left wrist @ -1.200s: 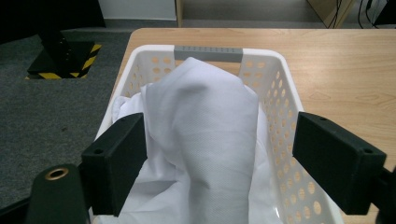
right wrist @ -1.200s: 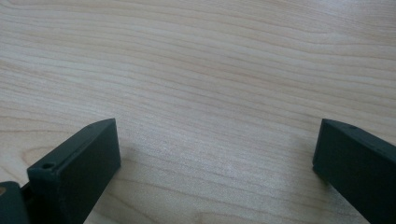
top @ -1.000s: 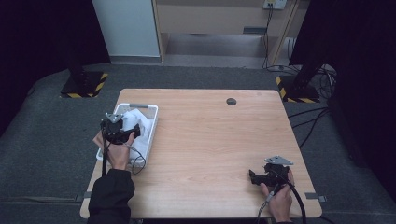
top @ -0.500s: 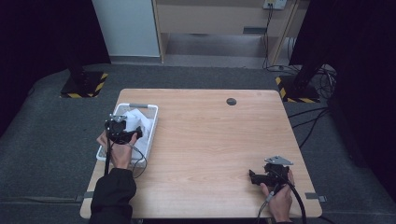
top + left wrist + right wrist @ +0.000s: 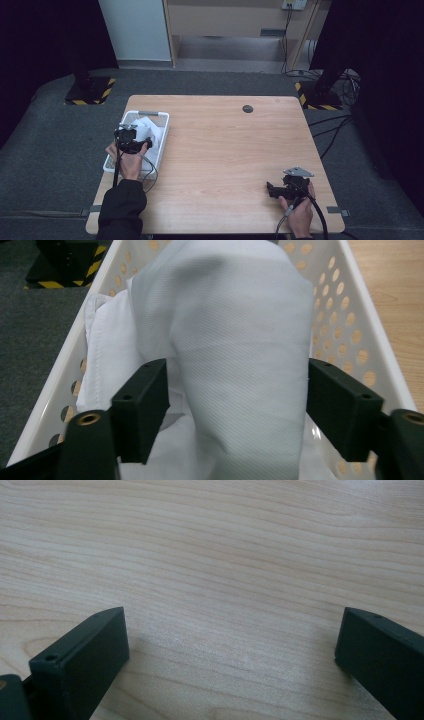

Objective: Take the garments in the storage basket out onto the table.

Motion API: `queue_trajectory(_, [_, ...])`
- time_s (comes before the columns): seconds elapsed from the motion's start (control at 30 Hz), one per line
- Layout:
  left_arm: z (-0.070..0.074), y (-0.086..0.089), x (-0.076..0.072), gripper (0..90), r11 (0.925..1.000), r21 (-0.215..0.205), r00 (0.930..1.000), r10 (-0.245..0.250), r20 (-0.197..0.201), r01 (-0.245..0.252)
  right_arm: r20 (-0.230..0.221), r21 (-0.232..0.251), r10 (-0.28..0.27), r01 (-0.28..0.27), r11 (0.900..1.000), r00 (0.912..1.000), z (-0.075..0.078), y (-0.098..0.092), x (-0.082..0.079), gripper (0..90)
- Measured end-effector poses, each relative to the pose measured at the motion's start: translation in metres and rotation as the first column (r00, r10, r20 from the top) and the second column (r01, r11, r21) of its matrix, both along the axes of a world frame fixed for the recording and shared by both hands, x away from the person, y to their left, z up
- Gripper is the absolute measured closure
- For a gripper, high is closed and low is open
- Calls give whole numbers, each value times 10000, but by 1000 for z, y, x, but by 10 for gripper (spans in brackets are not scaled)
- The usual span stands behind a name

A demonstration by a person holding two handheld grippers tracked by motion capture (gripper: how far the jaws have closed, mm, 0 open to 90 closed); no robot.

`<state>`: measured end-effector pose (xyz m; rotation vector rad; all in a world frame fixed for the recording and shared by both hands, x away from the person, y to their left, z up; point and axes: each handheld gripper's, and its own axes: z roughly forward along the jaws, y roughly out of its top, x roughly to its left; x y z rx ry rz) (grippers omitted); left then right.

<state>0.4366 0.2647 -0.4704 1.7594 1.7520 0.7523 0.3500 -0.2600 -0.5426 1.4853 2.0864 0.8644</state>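
- My left hand-held gripper [image 5: 131,139] hangs over the white basket [image 5: 161,142] at the left edge of the bench [image 5: 235,155]; my left hand [image 5: 128,161] grips it from the near side.
- In the left gripper view its jaws stand released, spread wide to either side of a raised fold of white cloth [image 5: 235,345]. The right jaw sits just beside the fold's edge; I cannot tell if it touches. The left jaw stands apart from the fold, with a lower layer of cloth behind it.
- The cloth lies inside the basket [image 5: 345,305], bunched up and rising above the rim in the middle. A stitched hem shows along its left side.
- The basket walls are punched with round holes; a grey handle [image 5: 148,113] crosses its far end in the high view.
- My right hand-held gripper [image 5: 276,190] rests low at the near right part of the bench, well apart from the basket, with my right hand [image 5: 300,212] behind it and the grey plate on top.
- In the right gripper view its jaws are released too, wide apart, nothing between them but bare wood [image 5: 225,580].
- A small dark round disc [image 5: 247,108] sits on the bench near the far edge.
- A cable trails from each hand-held gripper toward me.
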Motion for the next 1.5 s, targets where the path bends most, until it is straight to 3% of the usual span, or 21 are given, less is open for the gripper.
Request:
queue_trajectory(0.23, [-3,0,3,542,9998,172,9988,116,-467,-108,-1,-1,0,0,10000,10000,0,0,0,7])
queue_trajectory(0.43, [-4,1,5,702,10000,37,9975,92,-701,-90,1,-4,2,-2,10000,10000,0,0,0,7])
queue_trajectory(1.0, [-4,6,-3,721,9977,-653,9998,167,-129,-175,-1,-2,0,0,10000,10000,0,0,0,7])
queue_trajectory(1.2, [3,8,-9,722,9970,-763,9997,159,167,-146,0,0,0,0,10000,10000,0,0,0,7])
queue_trajectory(1.5, [25,11,-23,720,9953,-959,9949,211,990,-116,0,-1,0,0,10000,10000,0,0,0,7])
